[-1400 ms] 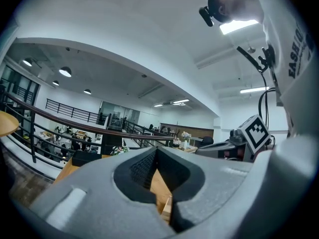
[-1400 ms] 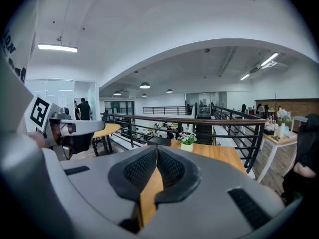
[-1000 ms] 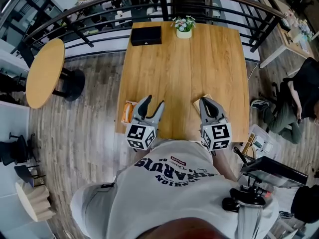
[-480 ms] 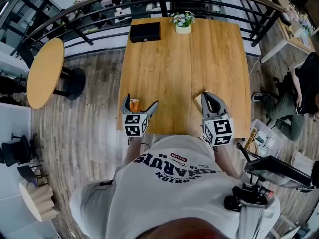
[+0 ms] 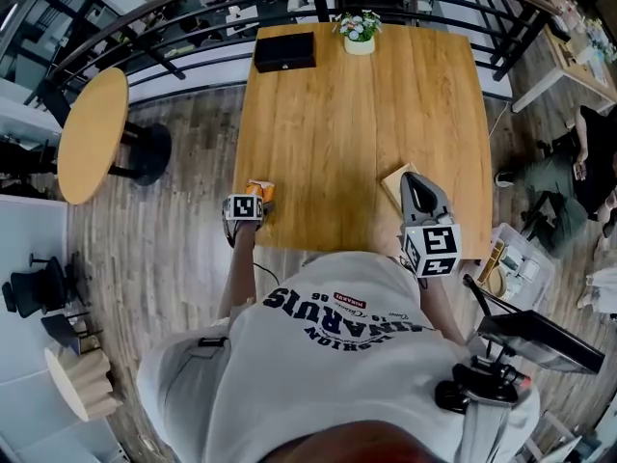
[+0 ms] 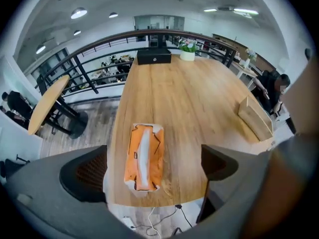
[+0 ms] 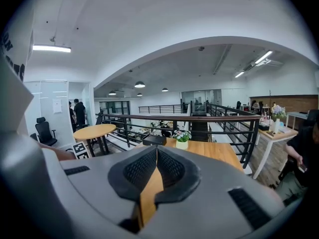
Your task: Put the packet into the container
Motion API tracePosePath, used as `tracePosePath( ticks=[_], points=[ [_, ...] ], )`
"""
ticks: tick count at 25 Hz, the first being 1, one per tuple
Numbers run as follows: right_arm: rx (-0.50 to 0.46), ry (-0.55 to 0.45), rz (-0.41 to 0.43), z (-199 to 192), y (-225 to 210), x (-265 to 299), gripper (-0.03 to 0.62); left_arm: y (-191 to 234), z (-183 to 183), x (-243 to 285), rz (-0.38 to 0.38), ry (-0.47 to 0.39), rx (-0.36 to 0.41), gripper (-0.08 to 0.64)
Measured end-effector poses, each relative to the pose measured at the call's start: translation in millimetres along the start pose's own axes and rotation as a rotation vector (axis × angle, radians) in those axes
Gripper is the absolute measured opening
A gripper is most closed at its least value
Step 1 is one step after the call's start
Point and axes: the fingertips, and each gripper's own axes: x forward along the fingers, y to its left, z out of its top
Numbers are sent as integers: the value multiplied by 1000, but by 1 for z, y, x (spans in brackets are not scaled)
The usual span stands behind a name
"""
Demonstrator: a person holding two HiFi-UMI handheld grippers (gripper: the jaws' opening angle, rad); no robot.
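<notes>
On the surface [image 5: 347, 114], near-left edge: packet [image 6: 143, 156] is lying flat, well apart from container [image 5: 394, 180].
Left gripper [image 6: 154, 164]: jaws, having just been opening, are hanging wide with packet between them, untouched.
Right gripper [image 7: 156, 158]: jaws are sitting clenched beside container.
Grasp: likely needing jaws straddling packet's narrow sides squarely before closing.

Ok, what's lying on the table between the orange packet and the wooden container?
Nothing; only bare tabletop separates the orange packet from the wooden container, clearest in the left gripper view.

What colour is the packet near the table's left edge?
The packet is orange with a white centre stripe, clearest in left gripper view.
</notes>
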Motion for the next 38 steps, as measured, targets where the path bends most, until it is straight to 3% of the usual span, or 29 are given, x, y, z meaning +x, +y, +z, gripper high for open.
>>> tracePosePath(
  ticks=[7, 17, 18, 19, 20, 25, 38],
  points=[
    [13, 16, -17, -10, -6, 0, 11, 16, -16, 44, -11, 90, -50, 575],
    [21, 38, -32, -17, -9, -3, 11, 15, -23, 62, -25, 113, -57, 583],
    [19, 40, -33, -17, -8, -4, 11, 13, -24, 60, -42, 115, -61, 436],
    [19, 42, -34, -17, -8, -4, 11, 13, -24, 58, -56, 111, -75, 82],
    [18, 42, -35, -18, -8, -4, 11, 12, -24, 57, -67, 105, -89, 48],
    [17, 44, -37, -16, -8, -4, 11, 9, -33, 60, -71, 138, -66, 43],
    [17, 53, -37, -22, -7, -5, 11, 11, -33, 62, -44, 129, -38, 43]
  ],
)
